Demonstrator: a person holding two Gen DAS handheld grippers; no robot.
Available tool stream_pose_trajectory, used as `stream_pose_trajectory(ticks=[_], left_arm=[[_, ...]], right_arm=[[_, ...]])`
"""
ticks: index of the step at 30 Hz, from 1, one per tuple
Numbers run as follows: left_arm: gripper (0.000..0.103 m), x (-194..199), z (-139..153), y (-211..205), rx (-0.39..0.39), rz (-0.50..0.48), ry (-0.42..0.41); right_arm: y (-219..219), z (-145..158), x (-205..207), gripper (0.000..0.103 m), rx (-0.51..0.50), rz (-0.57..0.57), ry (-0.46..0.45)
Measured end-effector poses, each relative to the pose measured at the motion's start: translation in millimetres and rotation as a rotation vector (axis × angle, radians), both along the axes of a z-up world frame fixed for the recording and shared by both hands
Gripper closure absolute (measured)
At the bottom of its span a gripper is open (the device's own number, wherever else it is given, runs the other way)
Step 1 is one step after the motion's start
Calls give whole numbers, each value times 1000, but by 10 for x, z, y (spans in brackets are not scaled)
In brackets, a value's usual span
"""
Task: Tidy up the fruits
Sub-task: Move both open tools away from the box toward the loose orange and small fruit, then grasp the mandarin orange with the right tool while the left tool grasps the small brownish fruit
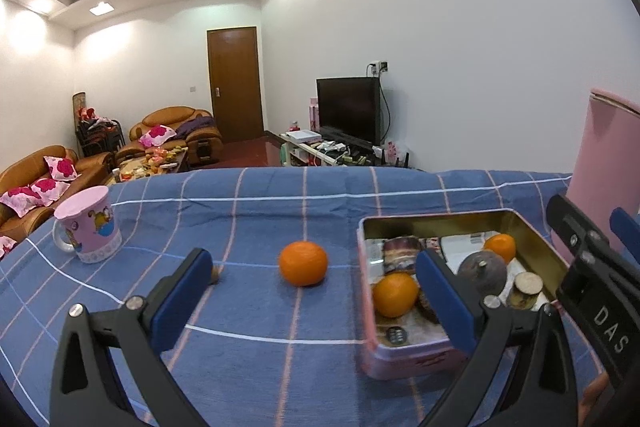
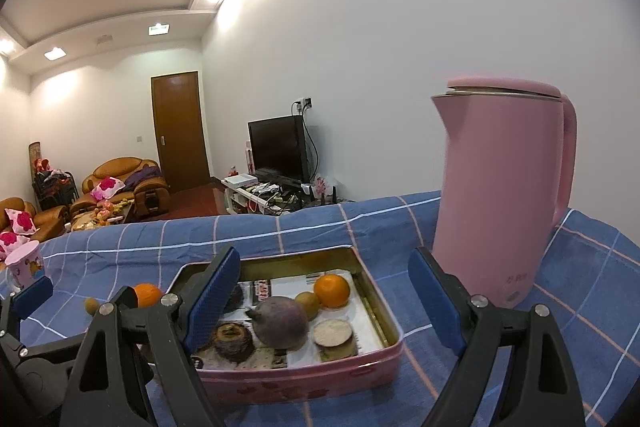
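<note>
A pink tin box [image 1: 404, 361] [image 2: 304, 385] lies on the blue checked cloth. It holds two oranges [image 1: 395, 294] [image 2: 331, 291], a dark purple fruit [image 2: 282, 323] [image 1: 482, 269], a small brown fruit [image 2: 308, 303] and cut brown pieces [image 2: 335, 335]. One orange [image 1: 303, 263] [image 2: 147, 294] lies loose on the cloth left of the box, with a small brown fruit [image 2: 91, 305] [image 1: 215, 274] further left. My left gripper [image 1: 316, 291] is open and empty, just before the loose orange. My right gripper [image 2: 324, 307] is open and empty above the box.
A pink kettle [image 2: 500, 195] [image 1: 600, 171] stands right of the box. A pink cartoon mug [image 1: 90, 227] [image 2: 26, 265] stands at the far left of the cloth. Beyond the table edge are sofas, a TV and a door.
</note>
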State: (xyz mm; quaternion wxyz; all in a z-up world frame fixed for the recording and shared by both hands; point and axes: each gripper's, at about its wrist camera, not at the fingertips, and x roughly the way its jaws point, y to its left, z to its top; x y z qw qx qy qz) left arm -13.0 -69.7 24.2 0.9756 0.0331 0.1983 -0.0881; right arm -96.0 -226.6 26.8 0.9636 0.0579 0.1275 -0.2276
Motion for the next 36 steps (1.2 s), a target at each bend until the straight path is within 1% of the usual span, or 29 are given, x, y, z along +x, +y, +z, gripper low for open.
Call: stream_pose_trajectory(ticks=[8, 19, 26, 31, 36], left_arm=[[0, 75, -20, 240, 21, 26, -3], [0, 300, -47, 663, 28, 82, 8], [0, 503, -76, 962, -2, 144, 53], [0, 674, -116, 1180, 42, 228, 82], [0, 896, -192, 1427, 49, 305, 158]], right_arm=[[283, -22, 134, 16, 2, 27, 8], [644, -41, 344, 16, -12, 75, 26], [848, -59, 508, 16, -19, 114, 43], [961, -78, 649, 16, -10, 154, 63], [1109, -115, 912, 16, -16, 208, 119]])
